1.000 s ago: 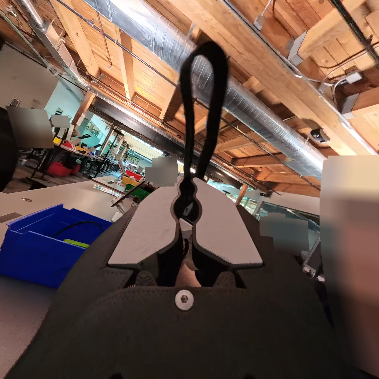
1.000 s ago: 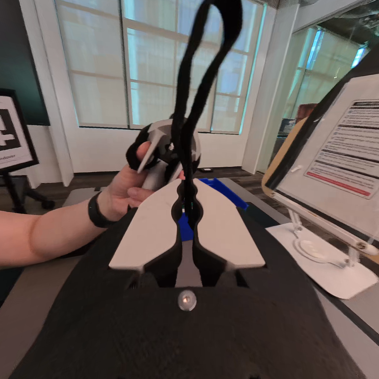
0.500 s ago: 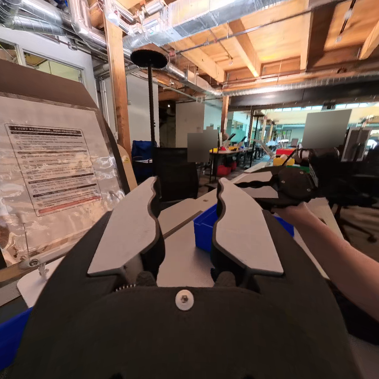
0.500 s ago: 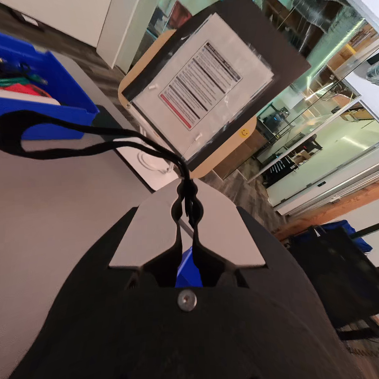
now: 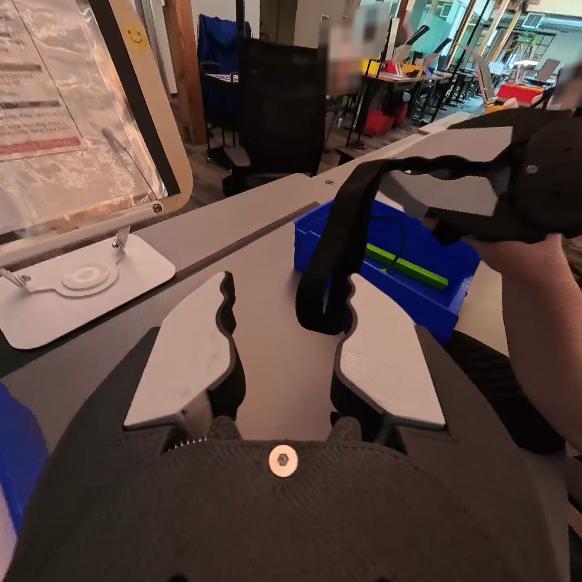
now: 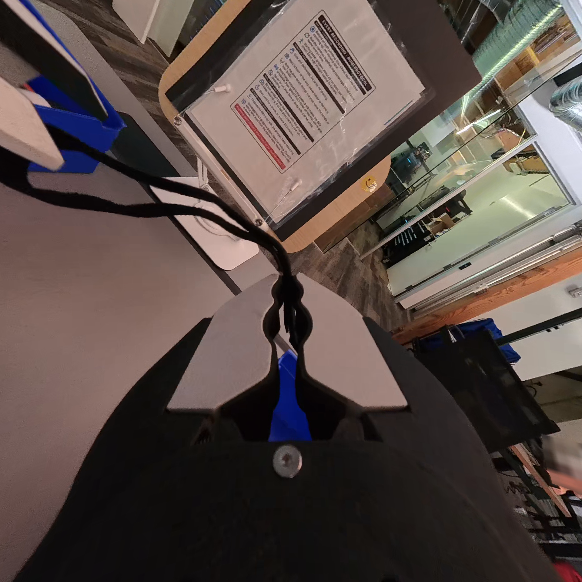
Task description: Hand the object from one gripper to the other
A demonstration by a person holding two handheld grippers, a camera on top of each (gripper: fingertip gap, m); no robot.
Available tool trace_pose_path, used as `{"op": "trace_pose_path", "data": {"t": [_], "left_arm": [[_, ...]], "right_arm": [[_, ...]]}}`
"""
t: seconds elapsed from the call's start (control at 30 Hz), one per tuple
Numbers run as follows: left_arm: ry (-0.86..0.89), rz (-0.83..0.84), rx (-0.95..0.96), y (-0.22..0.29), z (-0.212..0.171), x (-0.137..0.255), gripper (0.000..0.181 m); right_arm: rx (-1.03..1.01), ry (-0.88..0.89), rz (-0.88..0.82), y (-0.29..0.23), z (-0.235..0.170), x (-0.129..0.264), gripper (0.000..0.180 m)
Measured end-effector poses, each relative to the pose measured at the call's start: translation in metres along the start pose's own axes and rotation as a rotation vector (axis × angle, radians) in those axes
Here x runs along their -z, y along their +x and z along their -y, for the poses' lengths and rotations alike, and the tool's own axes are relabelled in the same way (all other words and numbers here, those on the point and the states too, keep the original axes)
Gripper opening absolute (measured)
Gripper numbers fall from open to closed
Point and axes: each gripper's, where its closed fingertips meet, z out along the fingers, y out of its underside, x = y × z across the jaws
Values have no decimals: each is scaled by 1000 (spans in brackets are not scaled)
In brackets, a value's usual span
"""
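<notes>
Left wrist view looks across a grey table, where a laminated instruction sheet in a tilted stand rises at the left on a white base plate. A blue bin sits toward the right of the table, holding a green bar and a thin black cord. The left gripper fills the foreground with its jaws spread wide and holding nothing. The right gripper, gripped by a person's hand, reaches in from the right with its jaws closed on one end of a black strap loop. The loop hangs down from those jaws, its lower bend lying just inside the left gripper's right finger, though contact cannot be confirmed. Right wrist view shows the right gripper pinching the strap's gathered end, both strands running off to the left above the table, past a grey finger of the left gripper at the frame's edge.
</notes>
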Motion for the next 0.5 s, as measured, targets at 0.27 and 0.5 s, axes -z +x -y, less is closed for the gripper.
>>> {"op": "trace_pose_path", "data": {"t": [0.27, 0.5], "left_arm": [[29, 0, 22, -5, -5, -8, 10], [58, 42, -43, -20, 6, 5, 2]], "right_arm": [[31, 60, -32, 6, 14, 12, 5], [177, 191, -72, -9, 49, 29, 6]]}}
